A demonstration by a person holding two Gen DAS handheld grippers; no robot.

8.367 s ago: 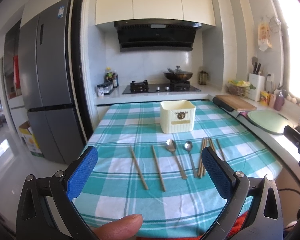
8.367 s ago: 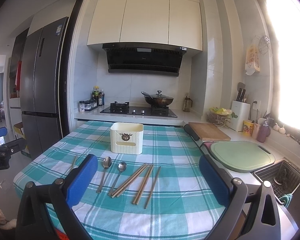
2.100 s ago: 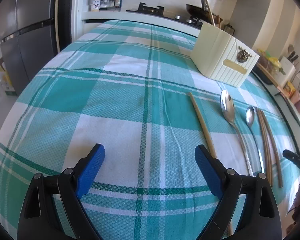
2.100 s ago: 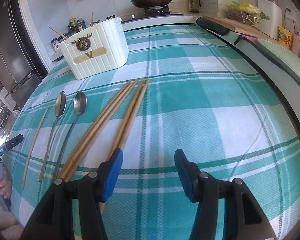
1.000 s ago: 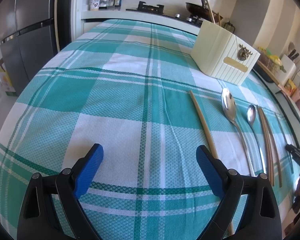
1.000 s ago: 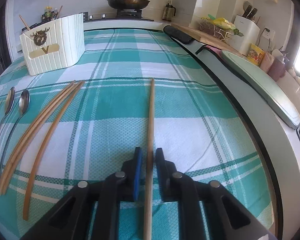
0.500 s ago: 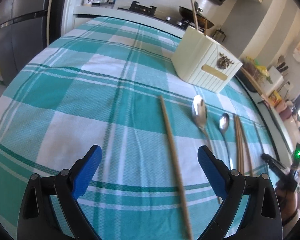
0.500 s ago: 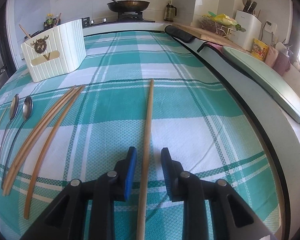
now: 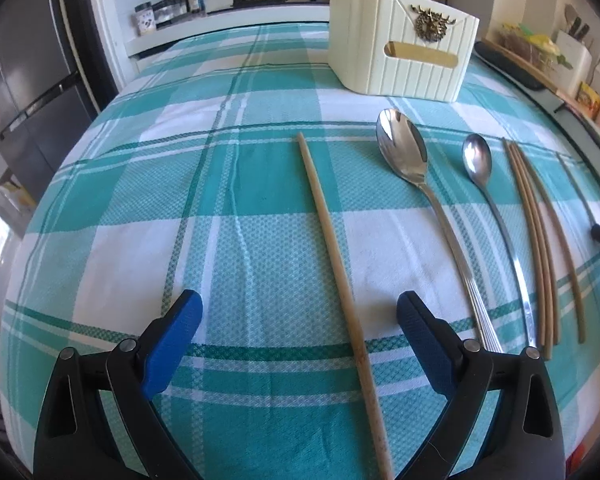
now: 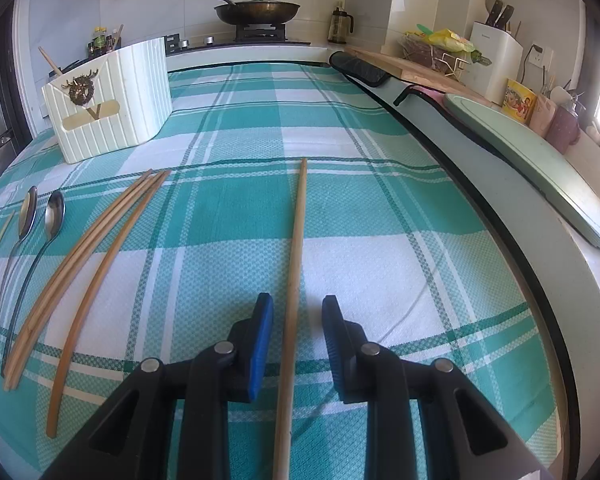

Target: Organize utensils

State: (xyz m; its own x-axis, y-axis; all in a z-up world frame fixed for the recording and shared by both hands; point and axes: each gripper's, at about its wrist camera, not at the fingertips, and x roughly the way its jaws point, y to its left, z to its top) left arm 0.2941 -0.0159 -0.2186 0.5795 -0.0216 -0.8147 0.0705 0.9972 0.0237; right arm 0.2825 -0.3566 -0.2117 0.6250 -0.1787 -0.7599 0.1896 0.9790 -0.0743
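My left gripper (image 9: 298,322) hovers low over the teal-and-white checked tablecloth (image 9: 148,184), its blue-padded jaws spread wide on either side of a single pale wooden chopstick (image 9: 336,248). My right gripper (image 10: 296,322) has its jaws parted narrowly around another long wooden chopstick (image 10: 296,240), neither pad visibly touching it. The cream ribbed utensil box with a brass deer emblem (image 10: 108,104) stands farther back on the cloth, chopsticks already poking out of it. In front of that box lie a large steel spoon (image 9: 416,176), a smaller steel spoon (image 9: 484,176) and a cluster of three wooden chopsticks (image 10: 88,256).
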